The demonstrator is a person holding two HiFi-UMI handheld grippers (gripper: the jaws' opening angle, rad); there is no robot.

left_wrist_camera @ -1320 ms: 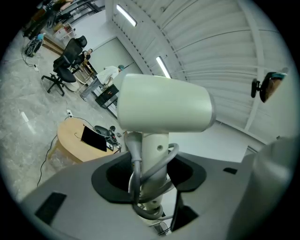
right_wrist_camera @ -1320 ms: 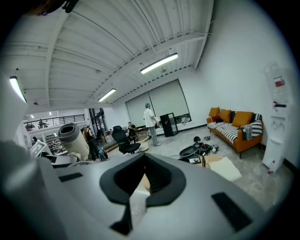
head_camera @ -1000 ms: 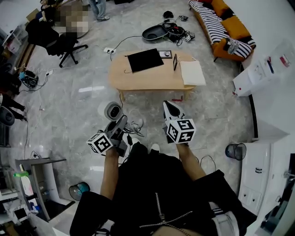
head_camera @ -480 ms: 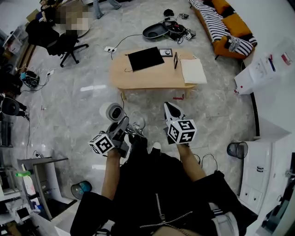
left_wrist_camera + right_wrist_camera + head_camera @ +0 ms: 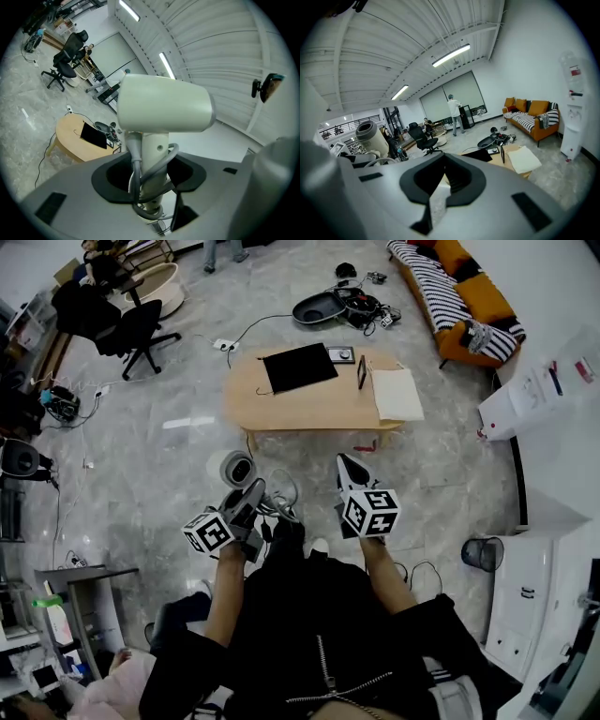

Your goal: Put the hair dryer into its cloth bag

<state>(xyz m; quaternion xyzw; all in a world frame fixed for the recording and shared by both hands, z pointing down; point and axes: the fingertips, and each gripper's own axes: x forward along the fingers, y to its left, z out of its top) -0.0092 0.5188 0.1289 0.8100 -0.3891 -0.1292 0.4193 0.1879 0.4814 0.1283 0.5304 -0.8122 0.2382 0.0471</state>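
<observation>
My left gripper (image 5: 249,493) is shut on the handle of a white hair dryer (image 5: 232,468), held in the air over the floor in front of me. In the left gripper view the dryer (image 5: 164,110) stands upright between the pads of that gripper (image 5: 147,183), with its grey cable looped round the handle. To its right, my right gripper (image 5: 346,465) is shut and empty; its jaws (image 5: 440,180) meet with nothing between them. A flat black cloth piece (image 5: 298,367) and a white cloth piece (image 5: 397,395) lie on the low wooden table (image 5: 300,409) ahead; which one is the bag I cannot tell.
Grey marble floor lies between me and the table. A black office chair (image 5: 131,329) stands far left, a striped sofa (image 5: 459,296) far right, a bin (image 5: 480,551) and white cabinets on the right. Cables and gear (image 5: 337,304) lie beyond the table. A person in pink (image 5: 103,681) crouches lower left.
Both grippers have drifted slightly, the dryer still held in the left one. A person in pink has come into view at the lower left.
</observation>
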